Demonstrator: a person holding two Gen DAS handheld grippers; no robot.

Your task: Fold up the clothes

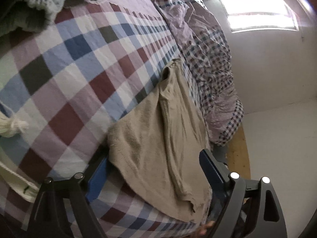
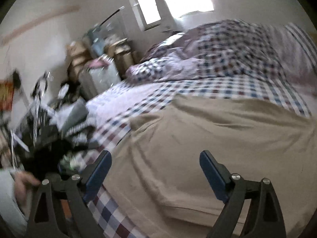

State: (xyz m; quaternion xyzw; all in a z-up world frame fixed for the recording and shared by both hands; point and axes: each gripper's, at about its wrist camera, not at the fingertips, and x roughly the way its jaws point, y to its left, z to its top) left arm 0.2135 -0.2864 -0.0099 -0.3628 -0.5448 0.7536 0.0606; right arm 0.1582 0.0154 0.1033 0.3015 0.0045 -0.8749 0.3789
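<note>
The bed takes up nearly everything here, its checked sheet (image 1: 83, 75) in maroon, blue, grey and white squares running away toward the bright window (image 1: 259, 13). Along the far side a rumpled duvet (image 2: 227, 57) in a smaller check is heaped up. On the sheet lies the beige garment (image 2: 208, 138), spread fairly flat with soft creases, one edge close to the side of the mattress; from the left wrist view it shows a long fold running down its middle. Off to one side, a blurred clutter of boxes (image 2: 116, 53) and dark clothes crowds the floor by the wall. The right gripper (image 2: 155, 170) hangs over the garment with its jaws spread wide, nothing pinched. The left gripper (image 1: 152, 168) is spread too, straddling the cloth's near end, blue pads (image 1: 97, 178) not pressing on it.
</note>
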